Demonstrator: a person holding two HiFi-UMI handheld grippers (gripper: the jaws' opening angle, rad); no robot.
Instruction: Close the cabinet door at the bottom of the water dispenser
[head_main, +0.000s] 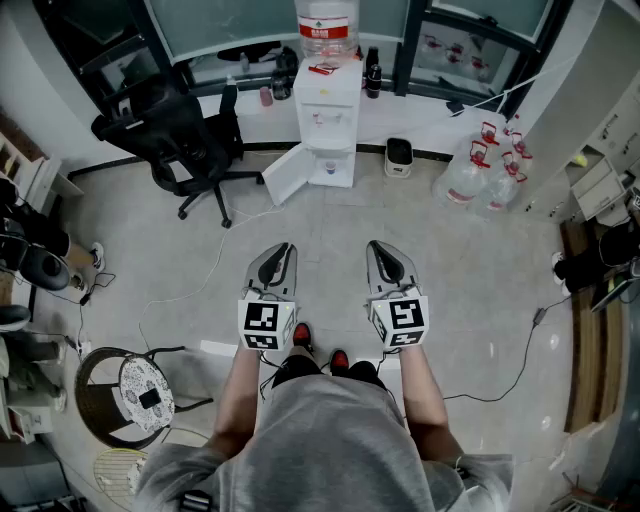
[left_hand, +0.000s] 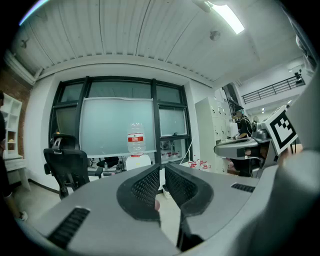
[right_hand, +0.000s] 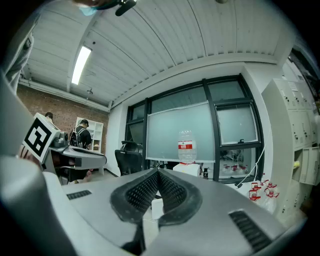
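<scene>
A white water dispenser with a clear bottle on top stands against the far window wall. Its bottom cabinet door hangs swung open to the left. The dispenser also shows far ahead in the left gripper view and in the right gripper view. My left gripper and right gripper are held side by side in mid-room, well short of the dispenser. Both are shut with nothing between their jaws. The left gripper's tips meet, and so do the right gripper's tips.
A black office chair stands left of the dispenser, close to the open door. Several water jugs sit at the right. A small black bin is right of the dispenser. Cables trail across the floor. A round basket sits near left.
</scene>
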